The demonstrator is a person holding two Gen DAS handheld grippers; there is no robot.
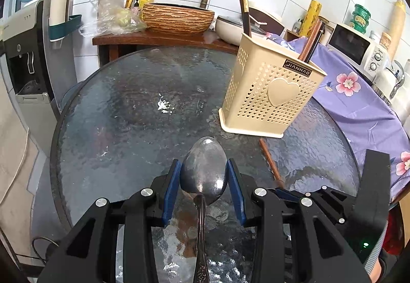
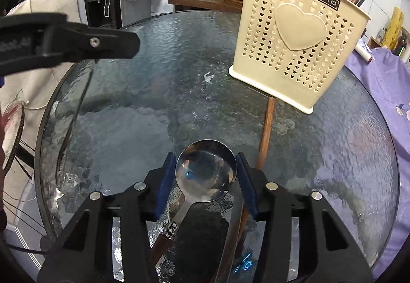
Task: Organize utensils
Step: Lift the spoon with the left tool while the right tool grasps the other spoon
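Observation:
My left gripper [image 1: 204, 167] has its blue pads against both sides of the bowl of an oval steel spoon [image 1: 203, 170], back side up, handle running toward the camera. My right gripper [image 2: 206, 167] has its pads on either side of the bowl of a round steel spoon [image 2: 205, 175] with a wooden handle, over the glass table [image 2: 153, 83]. A cream perforated utensil holder [image 1: 269, 93], also in the right wrist view [image 2: 297, 34], stands ahead with chopsticks in it. A wooden chopstick [image 2: 265, 134] lies on the glass beside my right gripper; it also shows in the left wrist view [image 1: 270, 162].
A second steel utensil handle [image 2: 230, 239] lies under my right gripper. A purple flowered cloth [image 1: 358, 103] covers the surface to the right. A water dispenser [image 1: 23, 57] stands left. A wooden shelf with a basin [image 1: 176, 17] is behind the table. A microwave [image 1: 358, 49] sits at the far right.

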